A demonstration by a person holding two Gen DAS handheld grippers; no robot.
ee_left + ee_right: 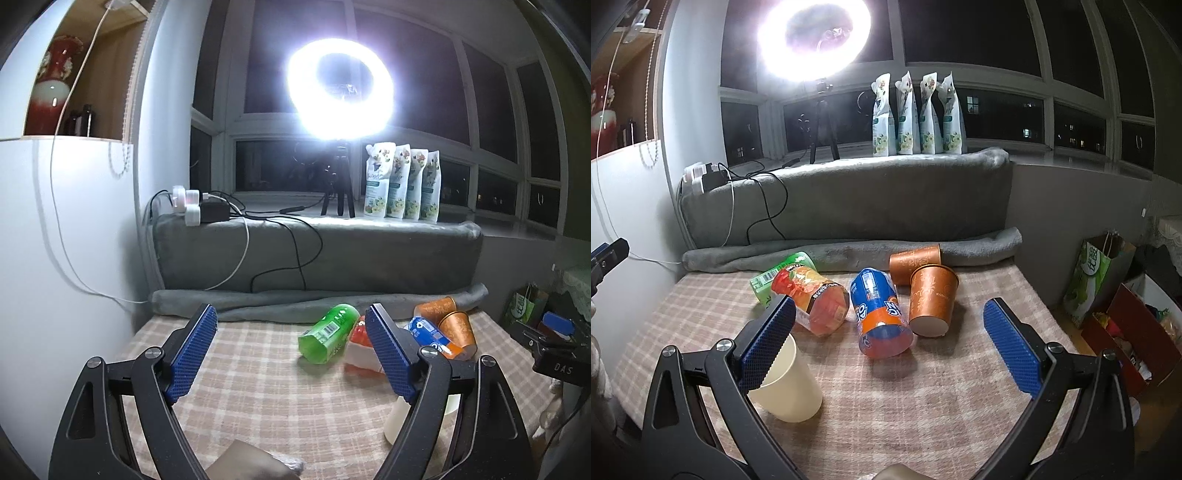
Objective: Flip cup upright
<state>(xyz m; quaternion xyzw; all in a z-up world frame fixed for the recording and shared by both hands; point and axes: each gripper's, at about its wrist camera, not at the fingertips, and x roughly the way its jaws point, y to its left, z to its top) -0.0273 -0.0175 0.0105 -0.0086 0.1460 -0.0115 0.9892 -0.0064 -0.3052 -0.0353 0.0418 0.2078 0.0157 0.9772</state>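
a cream paper cup [786, 384] stands on the near left of the checked tablecloth [923, 387], mouth up as far as the right wrist view shows, its rim partly hidden behind the left finger of the right gripper [890, 343], whose jaws are spread wide with nothing between them. the left gripper [291, 347] is likewise released and empty, hovering over bare cloth.

behind the cream cup lie a red-orange printed cup [816, 306], a blue-and-orange printed cup [881, 317] and a green printed cup [783, 273], all on their sides; a copper paper cup [932, 299] sits base toward the camera, tilted, against another copper cup [914, 264] lying down.

the cluster is tight: closing on one tipped cup could nudge its neighbours rolling, and thin walls may crush under a hard squeeze.

the right wrist view shows most of the cream cup; the left shows only a pale sliver of it [397, 421] behind its right finger.
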